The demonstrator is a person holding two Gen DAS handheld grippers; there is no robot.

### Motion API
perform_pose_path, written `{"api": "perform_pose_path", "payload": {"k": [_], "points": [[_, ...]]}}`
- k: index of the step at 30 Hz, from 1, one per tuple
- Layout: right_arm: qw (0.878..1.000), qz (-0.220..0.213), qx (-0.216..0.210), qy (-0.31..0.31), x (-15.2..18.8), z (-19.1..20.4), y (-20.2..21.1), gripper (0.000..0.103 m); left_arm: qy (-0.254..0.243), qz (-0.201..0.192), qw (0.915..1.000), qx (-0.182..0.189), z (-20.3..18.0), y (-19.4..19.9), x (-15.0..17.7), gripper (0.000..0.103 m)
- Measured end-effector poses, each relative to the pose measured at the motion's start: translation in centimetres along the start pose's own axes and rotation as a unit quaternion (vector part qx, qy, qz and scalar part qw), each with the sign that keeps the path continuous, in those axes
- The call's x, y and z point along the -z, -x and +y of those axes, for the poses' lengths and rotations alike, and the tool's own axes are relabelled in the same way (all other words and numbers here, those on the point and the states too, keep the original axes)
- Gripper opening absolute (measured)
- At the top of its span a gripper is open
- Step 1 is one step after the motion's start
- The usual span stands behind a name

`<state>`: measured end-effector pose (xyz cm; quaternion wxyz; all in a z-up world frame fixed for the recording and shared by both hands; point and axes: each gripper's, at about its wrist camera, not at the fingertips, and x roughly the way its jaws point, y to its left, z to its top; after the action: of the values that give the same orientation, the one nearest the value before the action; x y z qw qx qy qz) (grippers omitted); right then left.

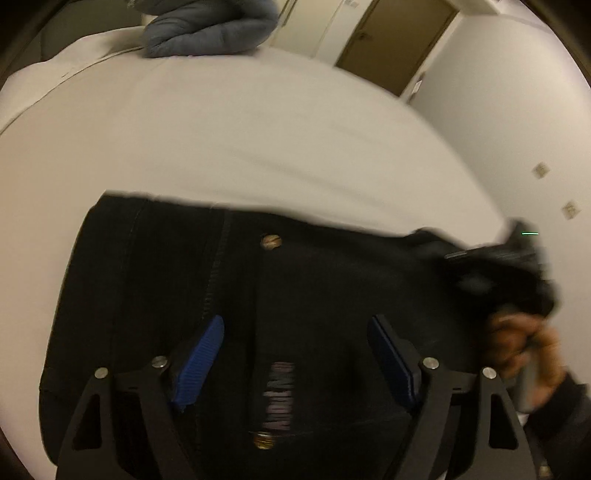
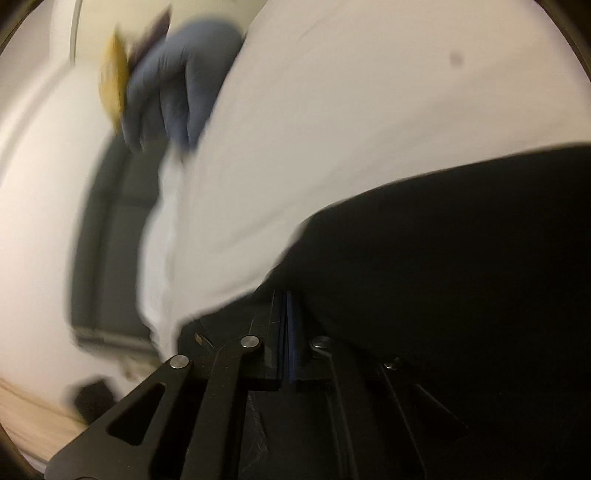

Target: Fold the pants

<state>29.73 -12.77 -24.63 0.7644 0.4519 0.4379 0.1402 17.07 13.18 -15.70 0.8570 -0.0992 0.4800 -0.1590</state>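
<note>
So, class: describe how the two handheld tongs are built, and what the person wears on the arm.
The left tongs have black angular arms with triangular cut-outs, silver round rivets at the joints and ribbed blue pads. The right tongs have the same black arms, silver rivets and blue pads. The hand gripping them shows a dark sleeve at the wrist.

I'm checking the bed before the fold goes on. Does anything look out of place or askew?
Nothing is damaged or spilled. The black pants lie on the white bed, their right end bunched up by the right tongs. A rumpled blue-grey garment sits at the far edge, apart from them.
</note>
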Motion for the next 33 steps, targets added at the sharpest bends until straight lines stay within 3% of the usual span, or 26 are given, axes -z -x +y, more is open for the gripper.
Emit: {"api": "perform_pose_path", "payload": {"k": [4, 6, 7, 8, 10, 11, 13, 14, 16, 17, 19, 22, 26, 29, 31, 32, 33], "points": [[0.991, -0.118, 0.048, -0.031, -1.5, -4.0, 7.4, 0.000, -0.030, 0.009, 0.9995, -0.001, 0.0, 0.1, 0.5, 0.079], [0.978, -0.176, 0.094, -0.064, -2.0, -5.9, 11.7, 0.000, -0.038, 0.013, 0.9992, -0.006, -0.3, 0.1, 0.6, 0.079], [0.973, -0.192, 0.110, -0.066, -1.9, -5.8, 12.9, 0.009, -0.039, 0.015, 0.9990, -0.016, -0.7, 0.1, 0.4, 0.079], [0.972, -0.197, 0.107, -0.065, -1.8, -5.2, 14.4, 0.009, -0.039, 0.013, 0.9989, -0.023, -1.0, 0.3, 0.1, 0.079], [0.984, -0.170, 0.033, -0.039, -1.1, -3.4, 15.1, 0.009, -0.043, 0.000, 0.9986, -0.030, -2.4, 1.0, 0.0, 0.079], [0.991, -0.134, -0.003, -0.016, -0.1, -1.7, 14.0, 0.009, -0.049, -0.008, 0.9984, -0.025, -3.4, 1.3, -0.1, 0.079], [0.997, -0.063, -0.031, 0.028, 2.5, 0.6, 10.6, 0.009, -0.067, -0.011, 0.9973, -0.028, -5.5, 1.2, 0.1, 0.079], [0.998, -0.048, -0.031, 0.032, 3.2, 0.5, 9.7, 0.009, -0.073, -0.007, 0.9969, -0.029, -6.0, 0.9, 0.1, 0.079], [0.999, -0.047, -0.010, 0.002, 4.1, -1.8, 8.8, 0.008, -0.079, 0.011, 0.9959, -0.041, -7.0, -0.2, 0.3, 0.081], [0.998, -0.057, 0.005, -0.034, 3.7, -4.2, 10.0, 0.000, -0.075, 0.030, 0.9956, -0.047, -6.9, -1.3, 0.6, 0.081], [0.992, -0.102, -0.006, -0.075, 3.9, -7.6, 12.9, 0.000, -0.074, 0.030, 0.9958, -0.044, -6.7, -2.0, 0.9, 0.081], [0.976, -0.189, 0.030, -0.106, 4.3, -11.9, 20.7, 0.000, -0.101, 0.039, 0.9919, -0.067, -7.6, -2.4, 1.1, 0.082], [0.936, -0.309, 0.083, -0.147, 5.3, -18.3, 33.3, 0.000, -0.096, 0.040, 0.9929, -0.059, -7.3, -2.4, 1.1, 0.082], [0.900, -0.387, 0.106, -0.168, 6.3, -21.4, 41.3, 0.000, -0.087, 0.039, 0.9942, -0.049, -7.0, -2.2, 1.0, 0.082], [0.862, -0.433, 0.184, -0.190, 7.6, -21.8, 45.3, 0.005, -0.090, 0.041, 0.9936, -0.054, -7.2, -2.3, 1.2, 0.082], [0.848, -0.452, 0.181, -0.207, 8.5, -22.2, 46.9, 0.008, -0.089, 0.040, 0.9936, -0.056, -7.2, -2.4, 1.3, 0.082], [0.841, -0.471, 0.149, -0.222, 9.6, -22.1, 48.0, 0.008, -0.084, 0.039, 0.9940, -0.057, -7.3, -2.4, 1.2, 0.082]]}}
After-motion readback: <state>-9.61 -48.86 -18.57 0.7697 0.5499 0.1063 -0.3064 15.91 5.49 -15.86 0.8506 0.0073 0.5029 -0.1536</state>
